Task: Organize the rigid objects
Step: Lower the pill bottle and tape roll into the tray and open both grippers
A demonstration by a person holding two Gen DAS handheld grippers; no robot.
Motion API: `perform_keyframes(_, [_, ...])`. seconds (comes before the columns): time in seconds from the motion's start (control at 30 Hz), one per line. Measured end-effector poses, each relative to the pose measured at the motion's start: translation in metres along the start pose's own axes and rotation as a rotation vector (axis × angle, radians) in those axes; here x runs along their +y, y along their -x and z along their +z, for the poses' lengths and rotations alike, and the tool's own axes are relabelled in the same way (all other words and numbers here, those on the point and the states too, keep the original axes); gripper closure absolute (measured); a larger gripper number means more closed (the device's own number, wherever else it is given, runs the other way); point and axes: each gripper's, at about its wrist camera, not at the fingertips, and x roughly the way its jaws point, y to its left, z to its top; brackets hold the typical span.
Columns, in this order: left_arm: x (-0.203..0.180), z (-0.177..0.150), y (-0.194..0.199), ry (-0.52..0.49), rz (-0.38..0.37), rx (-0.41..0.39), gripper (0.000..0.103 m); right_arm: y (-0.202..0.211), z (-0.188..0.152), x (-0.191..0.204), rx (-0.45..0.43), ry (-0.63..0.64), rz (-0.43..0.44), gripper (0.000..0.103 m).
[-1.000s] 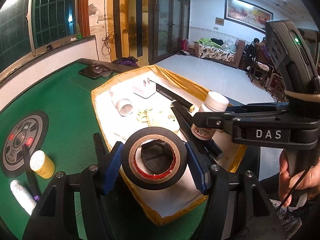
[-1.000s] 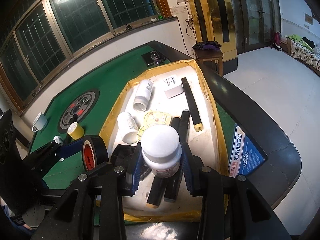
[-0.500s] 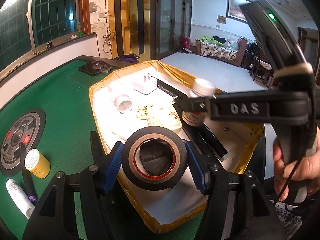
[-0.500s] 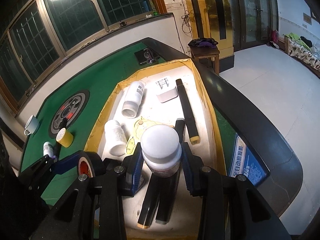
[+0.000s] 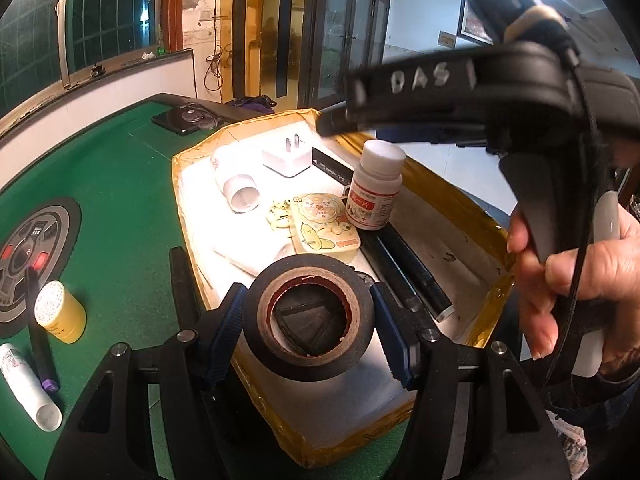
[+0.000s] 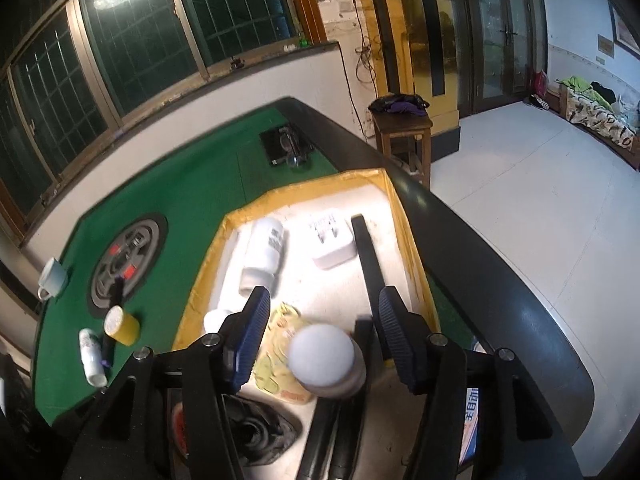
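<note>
Yellow-rimmed white tray (image 5: 494, 298) crowded: upright white-capped pill bottle (image 5: 374, 190), yellow cartoon tin (image 5: 324, 226), black rods (image 5: 416, 280), lying white bottle (image 5: 236, 184) and white plug adapter (image 5: 287, 158) block its middle, near corner bare; green felt desk (image 5: 120, 200) open mid-left.

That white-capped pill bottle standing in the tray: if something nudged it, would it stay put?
Probably not. The pill bottle is tall for its narrow base and seems to stand partly on the black sticks, so it may tip. Once down, its round body would likely roll. It looks like stiff plastic, unlikely to break.
</note>
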Motion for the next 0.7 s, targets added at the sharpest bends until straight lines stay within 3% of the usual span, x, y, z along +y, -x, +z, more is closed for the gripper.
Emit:
perform_keyframes(0.13, [-0.001, 0.002, 0.005, 0.004, -0.018, -0.018, 0.042, 0.012, 0.001, 0.001, -0.046, -0.013, 0.029, 0.05])
perform_keyframes(0.23, [-0.002, 0.001, 0.008, 0.002, -0.016, -0.027, 0.042, 0.006, -0.007, 0.003, -0.007, -0.004, 0.056, 0.05])
perform_keyframes(0.37, [0.001, 0.001, 0.008, 0.013, -0.006, -0.028, 0.042, 0.009, -0.017, 0.01, 0.004, 0.006, 0.147, 0.05])
perform_keyframes(0.47, [-0.001, -0.001, 0.009, 0.011, -0.006, -0.018, 0.042, 0.013, -0.019, 0.013, 0.014, -0.04, 0.299, 0.05])
perform_keyframes(0.63, [-0.004, -0.006, 0.008, 0.002, -0.027, 0.019, 0.042, 0.009, -0.025, 0.022, 0.08, -0.07, 0.413, 0.05])
perform_keyframes(0.7, [-0.004, -0.008, 0.008, 0.005, -0.028, 0.037, 0.042, 0.006, -0.032, 0.024, 0.121, -0.092, 0.421, 0.05])
